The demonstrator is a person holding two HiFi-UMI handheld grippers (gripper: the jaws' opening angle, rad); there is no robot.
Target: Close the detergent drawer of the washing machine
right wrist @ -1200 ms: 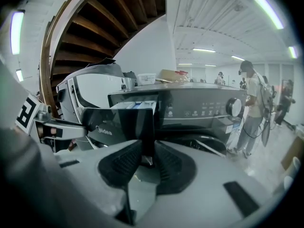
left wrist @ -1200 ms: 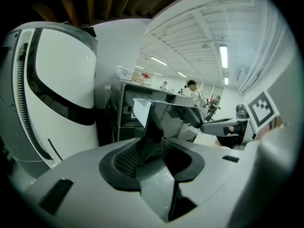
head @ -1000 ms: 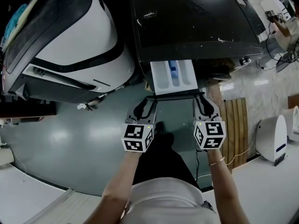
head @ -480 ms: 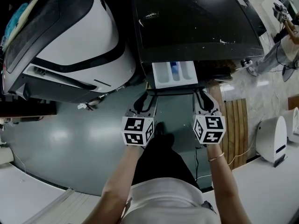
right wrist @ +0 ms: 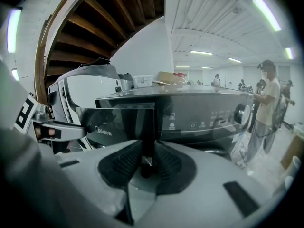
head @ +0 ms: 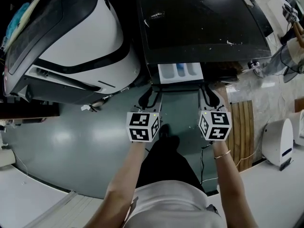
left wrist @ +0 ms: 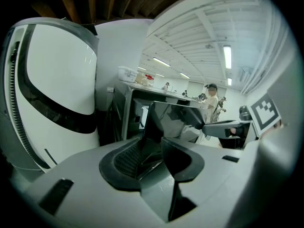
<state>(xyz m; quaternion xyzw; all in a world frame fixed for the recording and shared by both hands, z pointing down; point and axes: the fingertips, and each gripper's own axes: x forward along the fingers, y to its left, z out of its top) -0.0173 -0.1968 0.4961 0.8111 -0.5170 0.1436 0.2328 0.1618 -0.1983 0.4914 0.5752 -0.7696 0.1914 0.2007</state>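
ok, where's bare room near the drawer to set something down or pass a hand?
Free: the black washer top behind the drawer, and the grey floor left of the left gripper, in front of the white machine. Crowded: the drawer front, with both grippers at it; the right gripper hangs beside the slat mat.

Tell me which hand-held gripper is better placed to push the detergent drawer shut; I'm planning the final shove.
Right, narrowly. The right hand-held gripper has its jaws closed on the detergent drawer's front edge; the left hand-held gripper's jaws look looser around theirs. Pushing with both seems steadier.
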